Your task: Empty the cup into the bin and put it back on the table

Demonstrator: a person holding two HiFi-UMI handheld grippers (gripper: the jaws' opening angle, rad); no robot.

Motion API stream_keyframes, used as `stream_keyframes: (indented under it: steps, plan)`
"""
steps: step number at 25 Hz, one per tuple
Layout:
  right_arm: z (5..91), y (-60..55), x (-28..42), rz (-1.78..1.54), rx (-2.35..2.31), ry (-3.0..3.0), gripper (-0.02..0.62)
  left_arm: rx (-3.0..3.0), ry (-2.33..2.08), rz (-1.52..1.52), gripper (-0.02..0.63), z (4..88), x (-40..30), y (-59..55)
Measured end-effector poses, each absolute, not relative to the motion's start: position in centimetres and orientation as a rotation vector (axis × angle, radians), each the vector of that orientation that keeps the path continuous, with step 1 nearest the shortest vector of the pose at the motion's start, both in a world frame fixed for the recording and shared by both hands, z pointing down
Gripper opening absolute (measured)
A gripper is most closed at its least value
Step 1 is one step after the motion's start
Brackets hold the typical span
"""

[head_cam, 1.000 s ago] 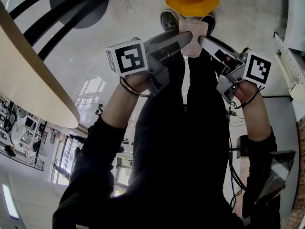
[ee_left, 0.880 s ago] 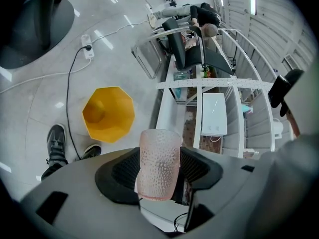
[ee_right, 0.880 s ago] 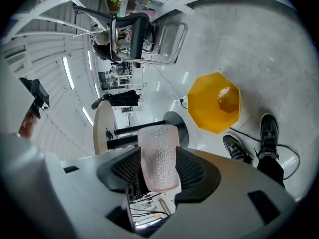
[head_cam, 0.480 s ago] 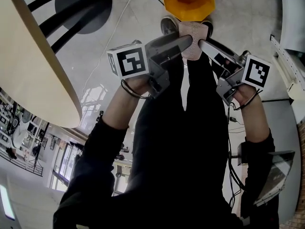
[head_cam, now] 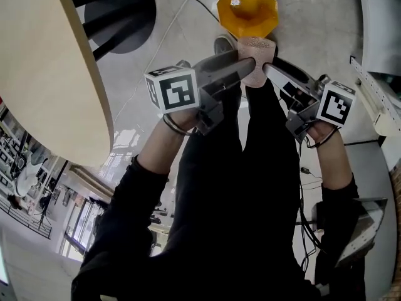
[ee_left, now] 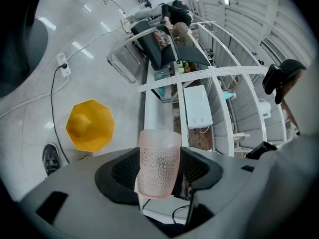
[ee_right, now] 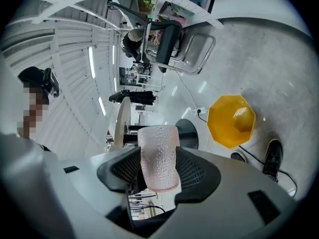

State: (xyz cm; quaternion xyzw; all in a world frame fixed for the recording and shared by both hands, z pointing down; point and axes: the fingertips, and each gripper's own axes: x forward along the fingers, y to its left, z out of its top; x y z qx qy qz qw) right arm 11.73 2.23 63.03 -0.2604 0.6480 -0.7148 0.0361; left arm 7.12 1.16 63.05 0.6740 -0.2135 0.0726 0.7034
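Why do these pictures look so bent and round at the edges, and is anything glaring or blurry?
Head view: a wide lens bows the table edge, and the glossy floor shows bright reflections. Left gripper view: black corners, curved railings, pink cup sharp. Right gripper view: same bowing, bright ceiling strip lights, one mosaic patch added afterwards.

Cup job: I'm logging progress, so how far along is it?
Done, it seems: a yellow lump lies in the bin and the cup looks empty. In hand: left gripper and right gripper both clamp the cup. Left: set it on the table.
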Motion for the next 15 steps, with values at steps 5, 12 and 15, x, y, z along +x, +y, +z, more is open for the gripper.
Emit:
stream_keyframes:
  steps: [5,12,15]
  plan:
    - [59.9,1.9,12.1,-2.096,-0.756,2.108,0.229,1.573,-0.452,0.154,0.267,59.9,7.5,0.9]
    - [55.2,0.3,12.7,-1.939,-0.690,2.264,0.229,1.682,-0.451,0.103,0.267,55.2,7.9,-0.4]
    - [52.5,0.1,12.9,-1.880,-0.652,2.316,0.224,1.720,-0.457,0.083,0.267,52.4,8.1,-0.7]
